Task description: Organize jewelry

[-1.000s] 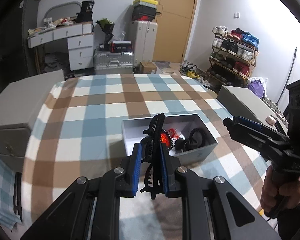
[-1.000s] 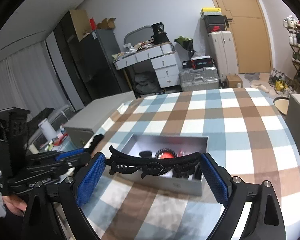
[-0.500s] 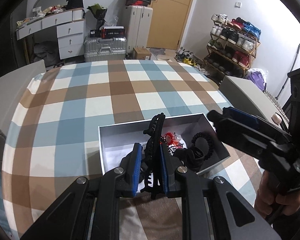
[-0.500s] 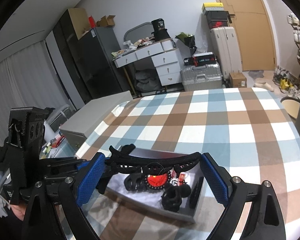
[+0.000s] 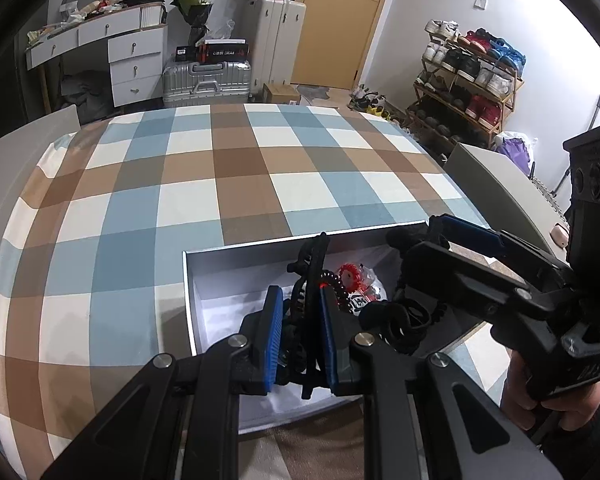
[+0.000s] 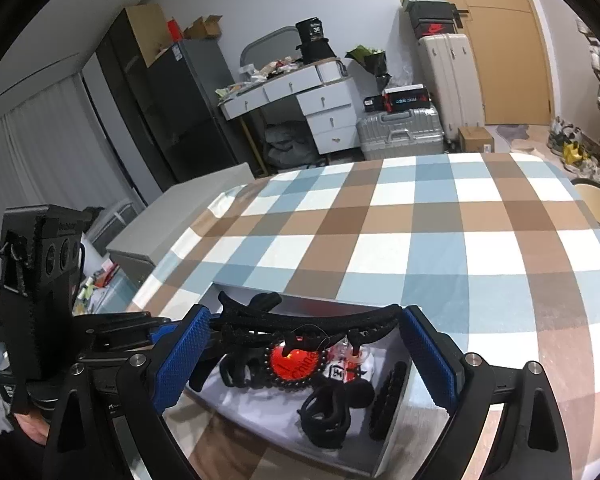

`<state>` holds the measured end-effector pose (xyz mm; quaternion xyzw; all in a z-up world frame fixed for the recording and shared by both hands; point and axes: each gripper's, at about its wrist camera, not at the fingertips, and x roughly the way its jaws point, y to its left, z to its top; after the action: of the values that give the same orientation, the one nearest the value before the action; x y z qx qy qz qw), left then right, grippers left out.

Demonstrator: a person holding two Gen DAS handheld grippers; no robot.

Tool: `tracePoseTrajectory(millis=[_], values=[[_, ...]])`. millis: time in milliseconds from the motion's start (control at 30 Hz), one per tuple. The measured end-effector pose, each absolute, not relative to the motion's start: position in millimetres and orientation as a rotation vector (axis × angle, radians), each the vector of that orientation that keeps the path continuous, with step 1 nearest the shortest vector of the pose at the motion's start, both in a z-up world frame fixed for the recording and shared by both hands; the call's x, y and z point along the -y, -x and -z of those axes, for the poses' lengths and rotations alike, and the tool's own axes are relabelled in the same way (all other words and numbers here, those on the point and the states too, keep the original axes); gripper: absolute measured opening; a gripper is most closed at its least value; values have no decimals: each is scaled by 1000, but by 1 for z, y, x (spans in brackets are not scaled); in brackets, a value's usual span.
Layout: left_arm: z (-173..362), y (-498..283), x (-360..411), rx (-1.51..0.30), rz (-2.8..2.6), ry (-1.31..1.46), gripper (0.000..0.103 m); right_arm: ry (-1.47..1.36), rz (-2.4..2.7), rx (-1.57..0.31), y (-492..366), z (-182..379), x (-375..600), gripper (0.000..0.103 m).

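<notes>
Both grippers now hang lower and farther forward, directly over the open grey box [image 5: 228, 260] rather than short of it. The left gripper [image 5: 298, 332] and its black hair claw [image 5: 312, 280] now overlap the right gripper [image 6: 304, 356] and its long black clip [image 6: 308, 320].

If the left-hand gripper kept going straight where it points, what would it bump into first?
Probably the inside of the grey box. The left gripper, shut on a black hair clip, points down into it, near the red ornament. Depth is unclear.
</notes>
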<state>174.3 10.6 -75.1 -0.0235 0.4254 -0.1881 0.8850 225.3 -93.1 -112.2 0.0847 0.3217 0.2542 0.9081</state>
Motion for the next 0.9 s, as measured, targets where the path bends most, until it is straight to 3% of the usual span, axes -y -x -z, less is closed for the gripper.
tracePoseTrajectory(millis=[167, 233, 300, 367, 533, 900], values=[[74, -178, -11, -885, 407, 54, 15, -176, -529, -669, -230, 114, 91, 96], [73, -178, -11, -876, 387, 35, 26, -189, -532, -677, -232, 115, 91, 96], [72, -177, -12, -865, 386, 43, 47, -206, -541, -689, -236, 116, 92, 96], [70, -176, -14, -852, 391, 56, 51, -216, -543, -691, -237, 116, 93, 96], [68, -174, -14, -841, 363, 26, 52, -231, -543, -674, -233, 112, 99, 103], [54, -159, -18, -799, 313, 1, 53, -252, -523, -612, -212, 90, 114, 103]])
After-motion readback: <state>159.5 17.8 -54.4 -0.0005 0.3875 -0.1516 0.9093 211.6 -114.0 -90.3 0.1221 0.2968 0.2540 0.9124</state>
